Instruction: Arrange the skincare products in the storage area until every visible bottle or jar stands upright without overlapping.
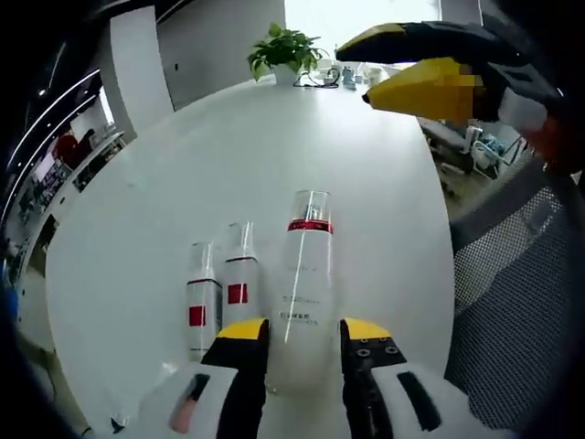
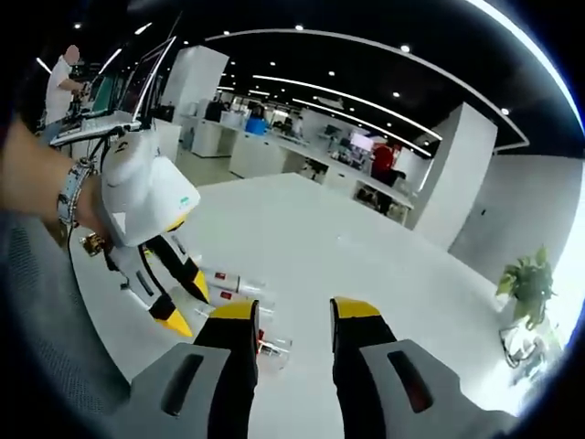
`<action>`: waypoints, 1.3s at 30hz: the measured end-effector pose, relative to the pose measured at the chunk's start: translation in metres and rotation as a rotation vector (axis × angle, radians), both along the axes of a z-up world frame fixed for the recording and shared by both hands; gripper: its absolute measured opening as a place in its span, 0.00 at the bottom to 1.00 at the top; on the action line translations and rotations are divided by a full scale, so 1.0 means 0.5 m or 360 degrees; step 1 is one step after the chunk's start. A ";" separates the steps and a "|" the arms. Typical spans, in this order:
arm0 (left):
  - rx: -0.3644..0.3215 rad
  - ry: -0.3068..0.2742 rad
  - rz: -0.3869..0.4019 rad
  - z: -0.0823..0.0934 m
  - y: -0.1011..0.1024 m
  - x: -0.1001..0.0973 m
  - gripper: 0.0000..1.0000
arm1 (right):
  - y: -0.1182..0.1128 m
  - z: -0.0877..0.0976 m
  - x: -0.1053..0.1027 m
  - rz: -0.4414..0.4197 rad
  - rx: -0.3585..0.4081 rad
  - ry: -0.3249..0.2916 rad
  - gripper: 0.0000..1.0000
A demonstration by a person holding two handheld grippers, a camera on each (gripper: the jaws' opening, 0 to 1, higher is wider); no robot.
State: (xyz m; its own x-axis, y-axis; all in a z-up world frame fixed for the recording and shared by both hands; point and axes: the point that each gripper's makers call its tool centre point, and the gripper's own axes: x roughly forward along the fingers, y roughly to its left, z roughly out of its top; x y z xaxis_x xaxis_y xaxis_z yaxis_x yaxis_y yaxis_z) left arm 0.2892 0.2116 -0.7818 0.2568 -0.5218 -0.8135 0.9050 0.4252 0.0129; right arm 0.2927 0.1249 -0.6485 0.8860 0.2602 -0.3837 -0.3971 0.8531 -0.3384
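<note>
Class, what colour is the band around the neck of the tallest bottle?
Red, on the tallest bottle; clearest in the left gripper view.

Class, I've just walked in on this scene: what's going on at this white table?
A person works two handheld tools over a white table. The left tool has its jaws on either side of the tall clear-capped bottle; contact is unclear. Two smaller red-labelled bottles sit beside it. The right tool hovers open above, holding nothing.

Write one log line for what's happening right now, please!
left gripper: jaws around tall bottle | right gripper: open, above table | two small bottles: beside it
</note>
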 end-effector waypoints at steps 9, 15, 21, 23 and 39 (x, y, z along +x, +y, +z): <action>0.0048 -0.0035 -0.0002 -0.006 0.003 -0.005 0.28 | 0.002 0.001 0.000 0.0003 -0.0006 -0.0009 0.29; 0.0008 0.0006 0.0053 -0.004 0.014 -0.024 0.27 | 0.002 0.001 -0.002 0.0003 -0.0005 -0.0006 0.29; 0.0060 0.0029 0.0017 -0.006 0.035 -0.055 0.27 | 0.011 0.001 -0.004 0.0037 -0.0010 -0.0007 0.29; 0.0089 0.0038 -0.0009 -0.007 0.044 -0.067 0.27 | 0.015 -0.001 -0.007 0.0053 -0.0007 0.0001 0.29; 0.0228 0.0077 -0.0203 -0.011 0.138 -0.136 0.27 | 0.113 -0.094 -0.055 0.0622 0.0066 0.0494 0.38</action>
State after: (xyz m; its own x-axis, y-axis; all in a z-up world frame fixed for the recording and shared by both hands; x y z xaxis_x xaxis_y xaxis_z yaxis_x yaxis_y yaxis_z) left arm 0.2212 0.2803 -0.7871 0.1546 -0.4255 -0.8916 0.9525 0.3040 0.0200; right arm 0.2650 0.1812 -0.6953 0.5648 0.5705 -0.5963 -0.7662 0.6308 -0.1223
